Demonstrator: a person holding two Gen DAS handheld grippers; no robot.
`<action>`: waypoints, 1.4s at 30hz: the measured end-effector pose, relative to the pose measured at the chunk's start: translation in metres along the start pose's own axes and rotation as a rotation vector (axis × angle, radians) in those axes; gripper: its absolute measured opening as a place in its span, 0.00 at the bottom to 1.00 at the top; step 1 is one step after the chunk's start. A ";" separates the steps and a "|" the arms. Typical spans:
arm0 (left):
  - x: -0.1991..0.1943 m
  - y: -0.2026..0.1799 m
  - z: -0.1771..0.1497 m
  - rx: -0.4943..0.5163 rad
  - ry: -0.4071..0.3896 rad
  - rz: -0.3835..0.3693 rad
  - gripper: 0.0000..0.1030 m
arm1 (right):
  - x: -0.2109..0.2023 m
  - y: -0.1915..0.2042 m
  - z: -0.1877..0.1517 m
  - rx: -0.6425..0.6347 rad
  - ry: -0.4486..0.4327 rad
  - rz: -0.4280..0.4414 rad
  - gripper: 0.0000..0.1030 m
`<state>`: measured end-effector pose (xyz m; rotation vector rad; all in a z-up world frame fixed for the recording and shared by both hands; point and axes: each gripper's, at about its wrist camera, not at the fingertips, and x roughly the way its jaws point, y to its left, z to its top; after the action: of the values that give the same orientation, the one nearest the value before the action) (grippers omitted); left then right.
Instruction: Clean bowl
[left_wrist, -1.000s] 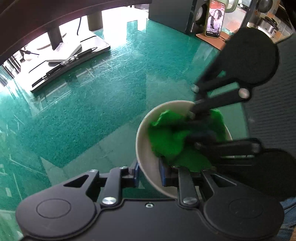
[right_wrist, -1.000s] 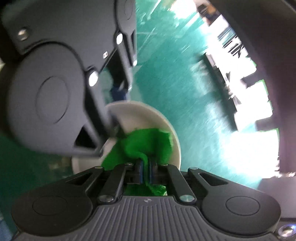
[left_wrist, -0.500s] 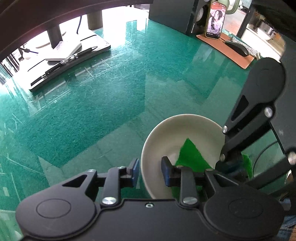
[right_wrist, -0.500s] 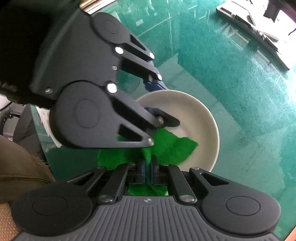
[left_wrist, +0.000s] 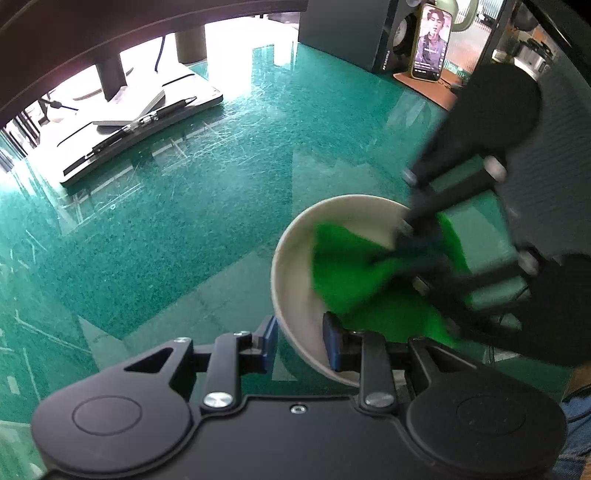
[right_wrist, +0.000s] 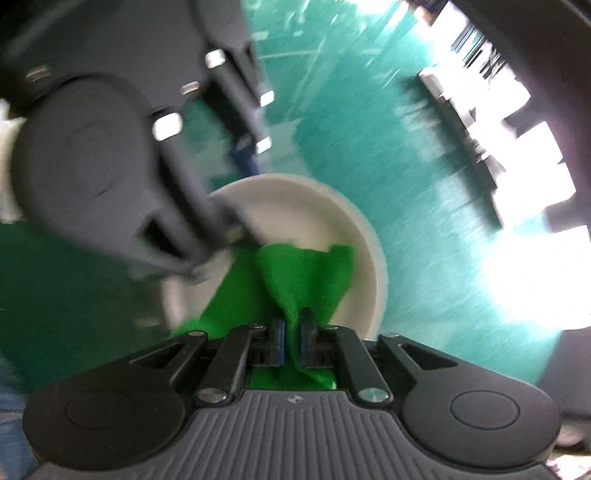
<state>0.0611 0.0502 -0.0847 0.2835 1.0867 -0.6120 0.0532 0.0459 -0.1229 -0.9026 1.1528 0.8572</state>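
One round cream ceramic bowl (left_wrist: 295, 266) sits lower right on the green glass table (left_wrist: 177, 229), its near rim clamped by the left gripper (left_wrist: 300, 343). The right gripper (right_wrist: 291, 341) pinches one bright green cloth (right_wrist: 306, 273) inside it.

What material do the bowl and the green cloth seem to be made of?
The off-white round bowl looks like glazed ceramic, possibly plastic: smooth, even, slightly glossy wall. The bright green cloth looks like soft felt or microfibre: matte, it folds and bunches where the right gripper pinches it.

text: none legible | speaker (left_wrist: 386, 59) far right: small vertical lettering, too small to read | phone (left_wrist: 430, 46) screen: unreadable
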 end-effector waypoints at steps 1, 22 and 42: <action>0.001 0.001 0.002 0.000 0.002 0.000 0.42 | -0.001 -0.001 -0.002 0.031 0.007 0.049 0.10; -0.018 0.016 -0.016 -0.156 0.059 -0.030 0.40 | -0.059 0.035 -0.041 0.271 -0.118 0.022 0.07; -0.004 0.013 -0.005 -0.020 0.121 -0.097 0.21 | -0.026 0.031 -0.012 0.048 -0.091 -0.051 0.08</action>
<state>0.0641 0.0638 -0.0847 0.2540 1.2275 -0.6770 0.0156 0.0447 -0.1042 -0.8417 1.0638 0.8178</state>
